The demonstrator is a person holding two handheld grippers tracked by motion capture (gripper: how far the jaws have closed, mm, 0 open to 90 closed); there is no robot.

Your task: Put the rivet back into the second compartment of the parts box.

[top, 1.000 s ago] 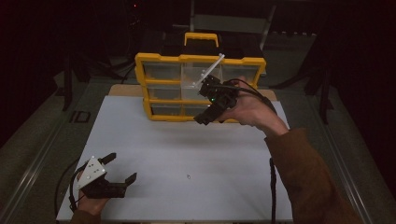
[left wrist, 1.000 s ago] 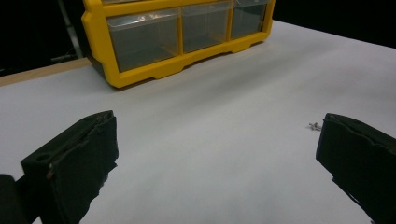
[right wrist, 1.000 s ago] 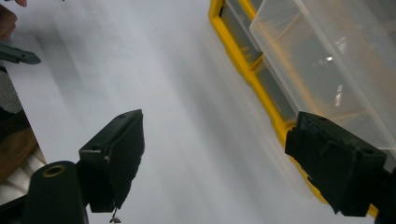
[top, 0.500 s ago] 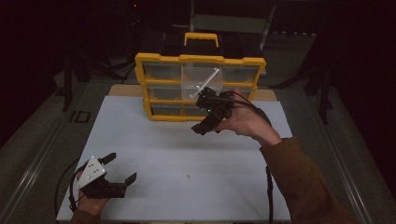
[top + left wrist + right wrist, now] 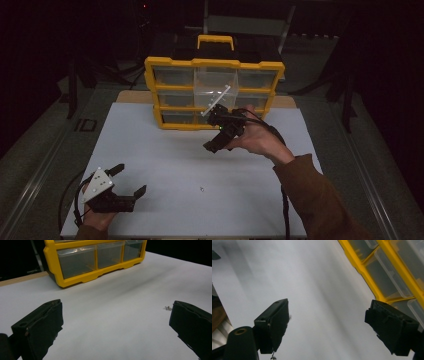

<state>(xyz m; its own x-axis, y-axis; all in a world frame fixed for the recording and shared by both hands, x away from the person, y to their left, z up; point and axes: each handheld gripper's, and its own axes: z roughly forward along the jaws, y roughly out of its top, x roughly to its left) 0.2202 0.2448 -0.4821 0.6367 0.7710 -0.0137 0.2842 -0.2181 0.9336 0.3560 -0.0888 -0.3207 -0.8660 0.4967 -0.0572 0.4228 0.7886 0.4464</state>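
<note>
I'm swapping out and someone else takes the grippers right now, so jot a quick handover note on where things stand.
Left claw: open, empty, low over the white table at its near left corner.
Right claw: open, empty, held in the air just in front of the yellow drawer organizer.
Organizer: upright at the table's far edge; the top middle drawer sticks out, the rest look shut.
A small screw lies loose on the table, beside the left claw's jaw.
Done: one drawer opened, by the look of it. Left: probably the screw, not yet picked up.
</note>
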